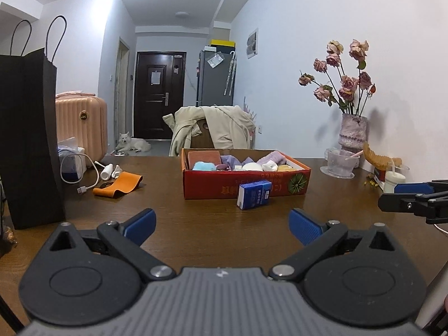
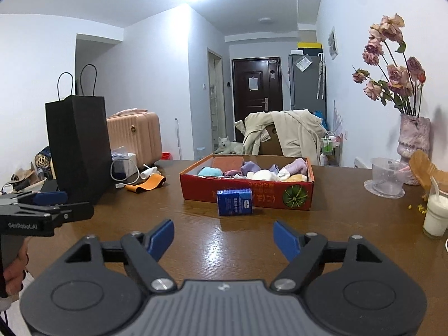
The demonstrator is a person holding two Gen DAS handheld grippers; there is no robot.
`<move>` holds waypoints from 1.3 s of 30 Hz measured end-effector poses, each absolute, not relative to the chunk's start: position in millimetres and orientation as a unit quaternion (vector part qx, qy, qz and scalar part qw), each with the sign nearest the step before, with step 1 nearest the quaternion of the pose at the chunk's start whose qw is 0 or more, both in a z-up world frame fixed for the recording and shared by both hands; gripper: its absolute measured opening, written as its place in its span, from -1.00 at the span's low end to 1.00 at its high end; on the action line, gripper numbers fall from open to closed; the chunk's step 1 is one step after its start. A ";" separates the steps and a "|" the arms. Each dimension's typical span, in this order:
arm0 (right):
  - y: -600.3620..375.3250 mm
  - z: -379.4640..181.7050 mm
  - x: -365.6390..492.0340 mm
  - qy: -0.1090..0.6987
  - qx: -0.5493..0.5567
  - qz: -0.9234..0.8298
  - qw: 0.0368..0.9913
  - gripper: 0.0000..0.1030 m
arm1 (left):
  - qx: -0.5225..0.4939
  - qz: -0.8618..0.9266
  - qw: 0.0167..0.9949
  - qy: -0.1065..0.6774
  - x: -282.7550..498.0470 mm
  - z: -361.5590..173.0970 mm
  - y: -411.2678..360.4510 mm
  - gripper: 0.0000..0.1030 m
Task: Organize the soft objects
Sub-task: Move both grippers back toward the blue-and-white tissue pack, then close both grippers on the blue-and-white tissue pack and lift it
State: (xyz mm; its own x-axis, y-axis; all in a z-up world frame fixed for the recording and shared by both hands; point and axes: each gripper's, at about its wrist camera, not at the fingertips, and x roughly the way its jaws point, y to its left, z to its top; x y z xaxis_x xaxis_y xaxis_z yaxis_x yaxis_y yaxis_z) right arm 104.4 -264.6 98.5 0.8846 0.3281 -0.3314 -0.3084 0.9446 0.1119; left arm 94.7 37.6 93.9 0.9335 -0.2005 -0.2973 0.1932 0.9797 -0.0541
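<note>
Left wrist view: blue pack (image 1: 254, 195) hides part of red box (image 1: 212, 187) print.

Two hand-held tongs are seen side by side, both pointed forward and slightly downward. The left tongs (image 1: 221, 224) are spread wide with nothing between the blue pads. The right tongs (image 2: 223, 238) are likewise parted and empty. A hand (image 2: 12, 274) is glimpsed gripping the left handle.
</note>
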 end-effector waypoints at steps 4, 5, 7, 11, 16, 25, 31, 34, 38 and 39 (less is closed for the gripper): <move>-263.0 92.8 118.9 0.182 0.035 0.158 0.970 0.51 | -0.023 -0.099 0.981 0.166 108.5 87.2 38.7 1.00; -262.7 91.0 124.2 0.185 0.038 0.160 0.969 0.50 | -0.028 -0.098 0.980 0.173 114.4 84.5 38.4 1.00; -261.2 86.0 136.8 0.196 0.042 0.161 0.967 0.48 | -0.032 -0.100 0.977 0.187 127.1 80.2 36.8 1.00; -258.6 77.7 173.9 0.221 0.046 0.163 0.960 0.44 | -0.048 -0.101 0.974 0.199 165.0 79.5 30.0 0.99; -257.7 75.2 238.5 0.242 0.051 0.173 0.953 0.28 | -0.094 -0.108 0.963 0.228 233.8 83.7 18.4 0.59; -253.3 56.2 389.2 0.292 0.102 0.196 0.931 -0.11 | -0.160 -0.146 0.924 0.314 367.2 56.4 -14.4 -0.15; -248.7 33.6 427.8 0.314 0.118 0.218 0.916 -0.55 | -0.199 -0.167 0.901 0.348 396.6 32.9 -14.6 -0.57; -253.6 32.2 423.8 0.318 0.131 0.232 0.910 -0.62 | -0.206 -0.174 0.897 0.350 392.7 32.2 -9.9 -0.66; -253.5 35.1 398.4 0.331 0.102 0.253 0.903 -0.56 | -0.191 -0.199 0.894 0.352 371.8 31.2 -6.7 -0.54; -256.7 32.6 392.2 0.336 0.111 0.259 0.899 -0.55 | -0.189 -0.202 0.894 0.351 366.6 29.8 -6.1 -0.30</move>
